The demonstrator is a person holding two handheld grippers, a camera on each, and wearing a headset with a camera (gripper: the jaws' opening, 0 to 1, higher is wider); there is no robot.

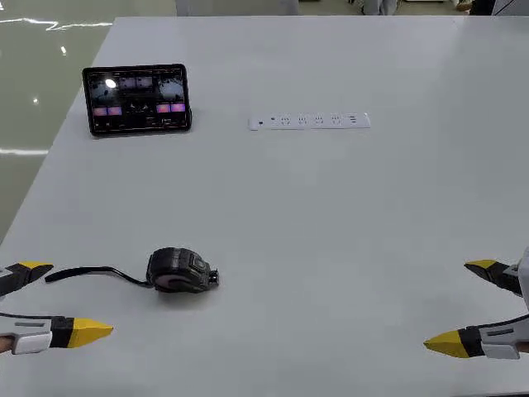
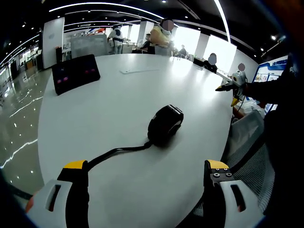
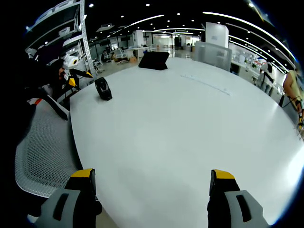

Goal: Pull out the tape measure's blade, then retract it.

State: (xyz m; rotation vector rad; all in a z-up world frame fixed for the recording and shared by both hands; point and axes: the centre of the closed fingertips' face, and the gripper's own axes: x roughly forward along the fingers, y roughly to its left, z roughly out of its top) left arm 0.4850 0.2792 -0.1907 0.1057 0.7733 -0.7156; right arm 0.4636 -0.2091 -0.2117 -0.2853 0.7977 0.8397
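Large white matte table [image 1: 331, 207] spans the scene. Black tablet on a stand [image 1: 136, 99] sits far left, screen lit, with a long white power strip [image 1: 310, 121] to its right. Left gripper [image 1: 74, 299] at near-left edge, yellow-tipped jaws spread wide, holding nothing. Right gripper [image 1: 450, 304] at near-right edge, also wide open and empty. Round black tape measure [image 1: 180, 270] lies on the table near the left gripper, well apart from the right. Its thin black strap [image 1: 91, 273] trails toward the left jaws; contact unclear.
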